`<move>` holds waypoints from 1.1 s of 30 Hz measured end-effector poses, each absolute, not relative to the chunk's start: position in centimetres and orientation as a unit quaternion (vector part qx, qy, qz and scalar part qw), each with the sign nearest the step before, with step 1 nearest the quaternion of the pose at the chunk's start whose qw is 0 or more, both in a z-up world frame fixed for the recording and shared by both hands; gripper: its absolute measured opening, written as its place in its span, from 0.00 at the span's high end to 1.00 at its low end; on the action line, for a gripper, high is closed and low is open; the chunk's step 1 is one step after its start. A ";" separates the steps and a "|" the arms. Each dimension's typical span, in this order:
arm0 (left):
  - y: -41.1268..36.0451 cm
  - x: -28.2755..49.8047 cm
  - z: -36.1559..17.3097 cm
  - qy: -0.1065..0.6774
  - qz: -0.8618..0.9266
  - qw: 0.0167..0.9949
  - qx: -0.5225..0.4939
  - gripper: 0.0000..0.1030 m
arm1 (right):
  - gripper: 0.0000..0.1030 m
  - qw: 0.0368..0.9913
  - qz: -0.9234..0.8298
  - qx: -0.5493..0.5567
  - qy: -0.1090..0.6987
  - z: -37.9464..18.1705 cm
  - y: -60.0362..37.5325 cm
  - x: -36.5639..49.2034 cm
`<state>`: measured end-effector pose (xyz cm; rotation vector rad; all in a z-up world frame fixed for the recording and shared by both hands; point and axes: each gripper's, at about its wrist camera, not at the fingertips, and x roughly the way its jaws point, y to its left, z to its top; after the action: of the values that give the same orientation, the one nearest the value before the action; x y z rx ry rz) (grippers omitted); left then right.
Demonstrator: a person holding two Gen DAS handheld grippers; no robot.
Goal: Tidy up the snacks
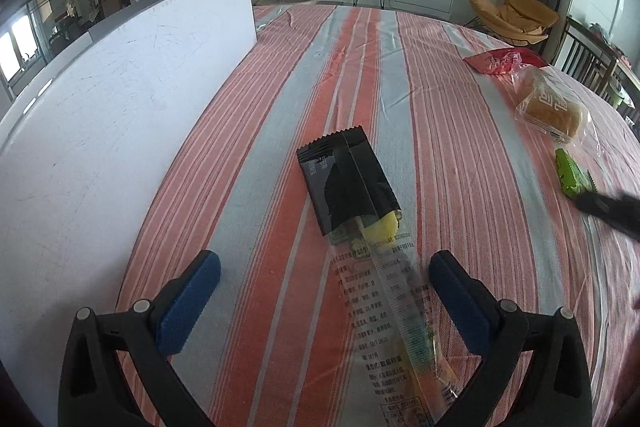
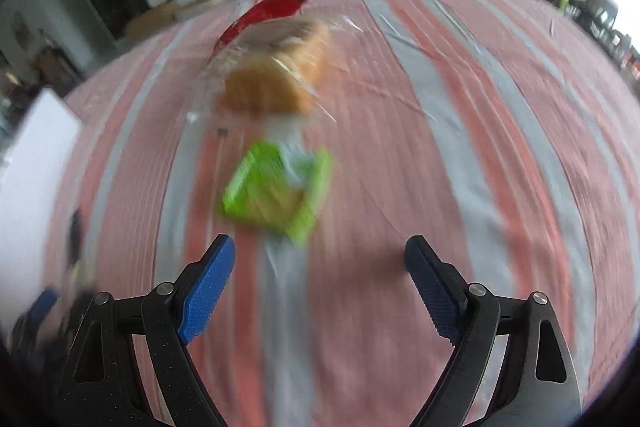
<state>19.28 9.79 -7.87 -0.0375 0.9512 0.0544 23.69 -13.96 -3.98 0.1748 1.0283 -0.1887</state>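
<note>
My left gripper (image 1: pixel 324 273) is open over the striped tablecloth (image 1: pixel 256 155). A clear packet with yellow sweets (image 1: pixel 394 303) lies between its fingers without touching the pads, its far end tucked under a black packet (image 1: pixel 346 179). My right gripper (image 2: pixel 320 263) is open too, with nothing between its fingers. Just ahead of it lies a green packet (image 2: pixel 276 193), blurred by motion. Beyond that sit a wrapped bread bun (image 2: pixel 276 75) and a red packet (image 2: pixel 272 9). The left wrist view shows the same green packet (image 1: pixel 572 175), bun (image 1: pixel 550 107) and red packet (image 1: pixel 502 59) at the right.
A white board (image 1: pixel 120 99) stands upright along the left side of the table. A dark blurred shape (image 1: pixel 612 209) reaches in from the right edge beside the green packet. A living room with a TV, plants and an orange chair lies behind the table.
</note>
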 end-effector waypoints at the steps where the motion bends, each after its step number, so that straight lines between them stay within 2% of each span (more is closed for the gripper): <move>1: 9.8 19.3 -7.9 0.458 0.026 0.889 -0.018 0.00 | 0.13 0.863 -0.109 0.071 0.489 -4.1 -13.1 24.6; 3: 9.8 19.3 -7.9 0.458 0.026 0.889 -0.018 0.00 | 0.14 0.864 -0.118 0.077 0.483 -4.1 -12.8 25.0; 5: 9.8 19.3 -7.9 0.458 0.026 0.889 -0.018 0.00 | 0.23 0.868 -0.129 0.077 0.473 -4.0 -12.8 24.6; 6: 9.8 19.2 -7.9 0.458 0.026 0.889 -0.018 0.00 | 0.30 0.871 -0.130 0.076 0.467 -3.9 -12.8 24.3; 7: 9.7 19.1 -7.9 0.458 0.026 0.889 -0.018 0.00 | 0.56 0.877 -0.127 0.072 0.458 -3.7 -12.9 23.7; 8: 9.8 19.1 -7.9 0.458 0.026 0.889 -0.018 0.00 | 0.73 0.879 -0.124 0.068 0.455 -3.7 -13.0 23.4; 10: 9.8 19.1 -7.9 0.458 0.026 0.889 -0.018 0.00 | 0.82 0.883 -0.107 0.060 0.452 -3.7 -13.4 22.5; 11: 9.8 19.2 -7.9 0.458 0.026 0.889 -0.018 0.00 | 0.84 0.885 -0.099 0.055 0.452 -3.7 -13.7 22.1; 22: 9.7 19.2 -7.9 0.458 0.026 0.889 -0.018 0.00 | 0.83 0.894 -0.009 0.009 0.448 -3.9 -17.3 12.7; 25: 9.7 19.2 -7.9 0.458 0.026 0.889 -0.018 0.00 | 0.79 0.901 -0.011 0.001 0.435 -4.2 -18.1 10.7; 27: 9.7 19.2 -7.9 0.457 0.026 0.889 -0.018 0.00 | 0.65 0.905 -0.018 0.002 0.424 -4.4 -18.3 9.7; 28: 9.7 19.2 -7.9 0.458 0.026 0.889 -0.018 0.00 | 0.41 0.905 -0.019 0.010 0.425 -4.5 -18.6 9.8; 29: 9.7 19.2 -7.9 0.458 0.026 0.889 -0.018 0.00 | 0.22 0.904 -0.013 0.023 0.426 -4.4 -18.9 9.8; 33: 9.7 19.2 -7.9 0.457 0.026 0.889 -0.018 0.00 | 0.23 0.906 0.029 0.124 0.404 -4.4 -22.0 9.8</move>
<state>19.16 9.74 -7.91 -0.0381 0.9505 0.0542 9.80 -22.04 -4.41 0.2555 0.8348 0.0606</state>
